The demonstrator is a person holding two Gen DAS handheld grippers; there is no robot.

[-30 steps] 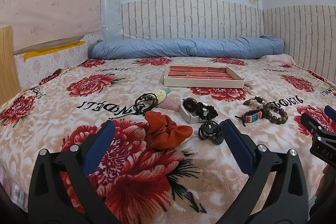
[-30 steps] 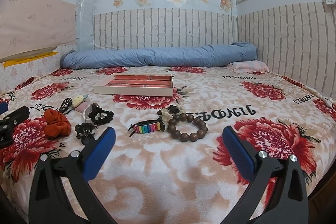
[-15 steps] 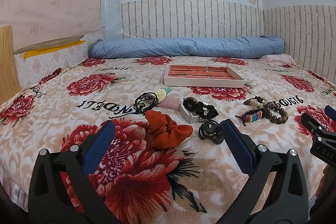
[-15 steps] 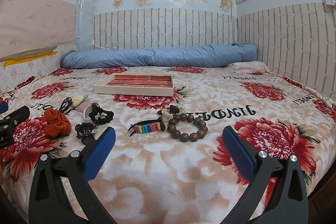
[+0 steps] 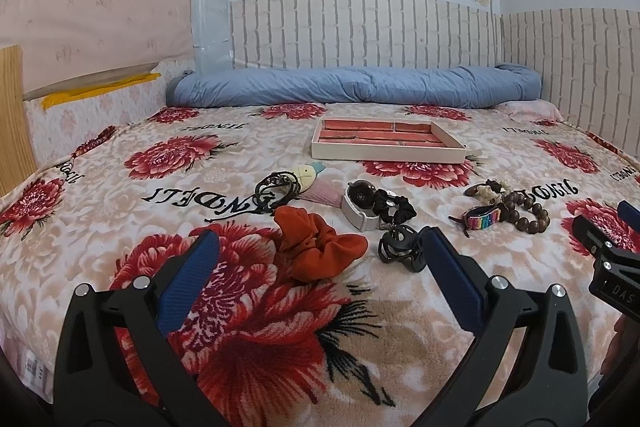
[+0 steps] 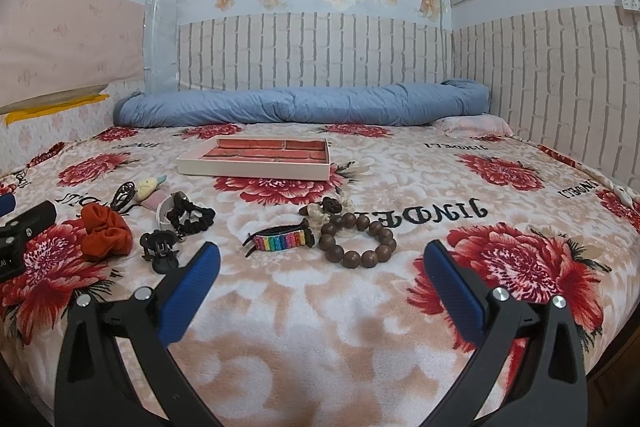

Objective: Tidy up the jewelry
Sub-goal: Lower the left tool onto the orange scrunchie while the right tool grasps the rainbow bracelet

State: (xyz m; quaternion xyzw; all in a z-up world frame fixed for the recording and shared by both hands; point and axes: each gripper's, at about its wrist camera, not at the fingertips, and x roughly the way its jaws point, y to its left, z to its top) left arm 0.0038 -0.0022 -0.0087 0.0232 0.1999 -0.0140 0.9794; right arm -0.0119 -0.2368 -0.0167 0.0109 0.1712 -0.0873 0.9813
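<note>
Bed (image 6: 360, 327): floral blanket, jewelry scattered
Tray (image 6: 256, 169): beyond, compartments bare
Left claw (image 5: 316, 267): wide, empty
Right claw (image 6: 320, 267): wide, empty

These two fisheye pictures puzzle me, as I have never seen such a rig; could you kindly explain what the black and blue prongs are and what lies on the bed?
No robot arm is involved: a person holds a two-finger gripper in each hand, each carrying a camera looking forward along its fingers. One picture comes from the left gripper, the other from the right gripper. The black prongs with blue pads are their fingers; both stand wide open and hold nothing.

On the floral blanket lie an orange scrunchie, a black claw clip, a black scrunchie, a rainbow bracelet and a wooden bead bracelet. Farther back sits the divided jewelry tray, seemingly empty.
</note>
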